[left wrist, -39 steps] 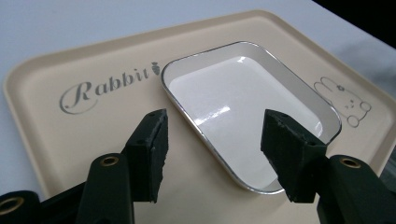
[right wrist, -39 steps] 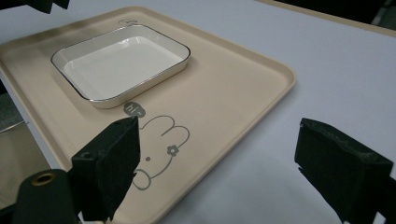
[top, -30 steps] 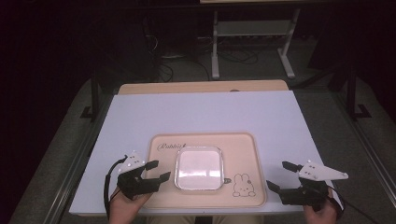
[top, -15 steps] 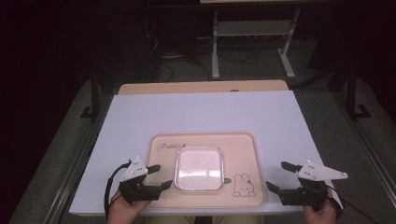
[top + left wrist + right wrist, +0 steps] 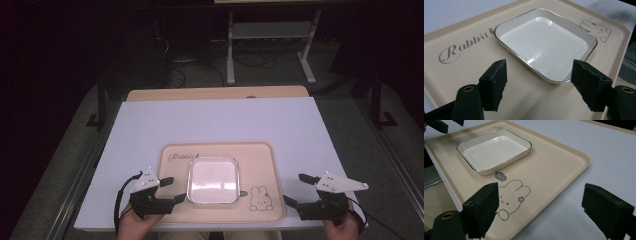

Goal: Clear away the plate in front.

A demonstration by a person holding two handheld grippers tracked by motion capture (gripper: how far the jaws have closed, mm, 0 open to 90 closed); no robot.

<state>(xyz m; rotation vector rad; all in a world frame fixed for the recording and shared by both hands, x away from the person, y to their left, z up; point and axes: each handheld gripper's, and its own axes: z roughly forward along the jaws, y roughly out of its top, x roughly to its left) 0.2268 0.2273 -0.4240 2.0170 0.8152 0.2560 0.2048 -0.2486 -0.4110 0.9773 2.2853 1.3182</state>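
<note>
A beige tray (image 5: 260, 165) printed with "Rabbit" and a small rabbit drawing lies near the table's front edge. On it sits an empty white square dish (image 5: 212, 180) with a thin silver rim. My left gripper (image 5: 178, 188) hovers over the tray's left part, pointing at the dish; its jaws have just been opening and nothing is between them. In the left gripper view, the dish (image 5: 546, 42) lies just beyond the open gripper (image 5: 539, 66). My right gripper (image 5: 293, 187) stands open and empty at the tray's right edge (image 5: 554, 162), with the rabbit drawing (image 5: 510, 197) below it.
The tray rests on a white board (image 5: 220, 120) that covers the wooden table, with bare room behind and to either side. The table's front edge is right under both hands. A metal stand (image 5: 270, 35) and cables are on the dark floor beyond.
The left gripper's jaws stand a little wider than a second ago, and that hand has shifted slightly. The right gripper, tray and dish have not moved.
</note>
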